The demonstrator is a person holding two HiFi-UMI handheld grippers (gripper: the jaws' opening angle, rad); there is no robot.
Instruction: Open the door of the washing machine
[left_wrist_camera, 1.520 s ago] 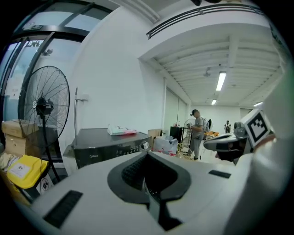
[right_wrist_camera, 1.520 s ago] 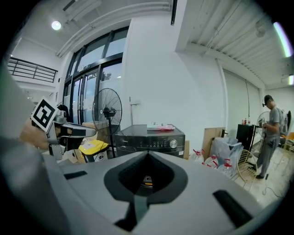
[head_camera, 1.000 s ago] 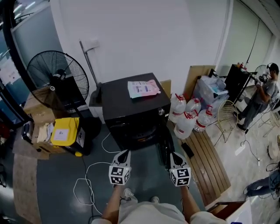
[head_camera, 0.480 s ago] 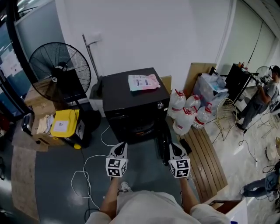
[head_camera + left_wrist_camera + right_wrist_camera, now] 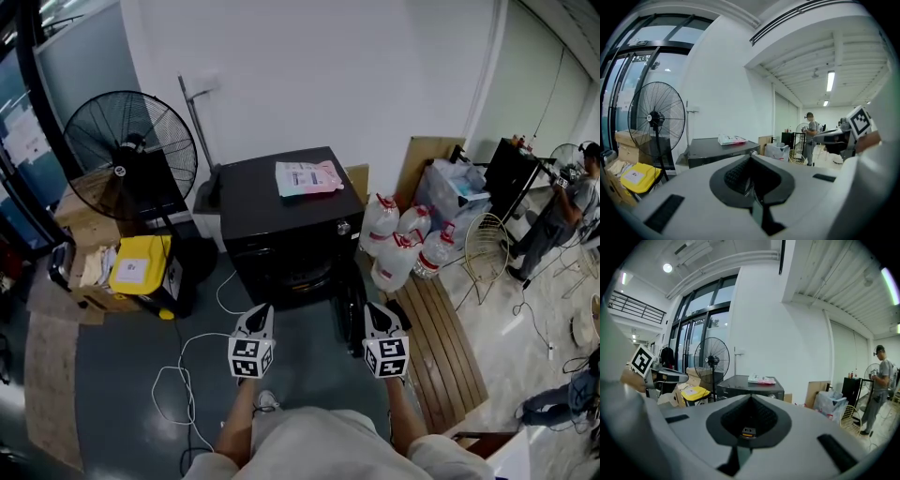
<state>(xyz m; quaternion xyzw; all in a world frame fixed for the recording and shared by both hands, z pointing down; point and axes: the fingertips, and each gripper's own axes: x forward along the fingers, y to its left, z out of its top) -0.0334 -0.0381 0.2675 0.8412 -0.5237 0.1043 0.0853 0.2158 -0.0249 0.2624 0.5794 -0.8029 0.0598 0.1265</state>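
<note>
The black washing machine [image 5: 281, 211] stands against the white wall, with a printed pouch [image 5: 307, 176] lying on its top. Its round front opening [image 5: 300, 275] shows dark. A dark panel that looks like the door [image 5: 351, 314] stands out from the front right corner toward me. My left gripper [image 5: 260, 316] and right gripper [image 5: 373, 312] hover side by side above the floor in front of the machine, apart from it. Both are shut with nothing between the jaws. In the left gripper view [image 5: 751, 157] and the right gripper view [image 5: 750, 397] the machine lies ahead.
A pedestal fan [image 5: 131, 141], cardboard boxes and a yellow case [image 5: 141, 264] stand to the left. Water bottles [image 5: 403, 246], a wire chair [image 5: 483, 246] and a slatted wooden board [image 5: 450, 347] are on the right. A white cable [image 5: 187, 375] loops on the floor. A person [image 5: 562, 206] stands far right.
The head view has shifted slightly, so the machine sits a little higher in the picture. Both grippers stay about where they were, still shut. The door panel has not moved.
</note>
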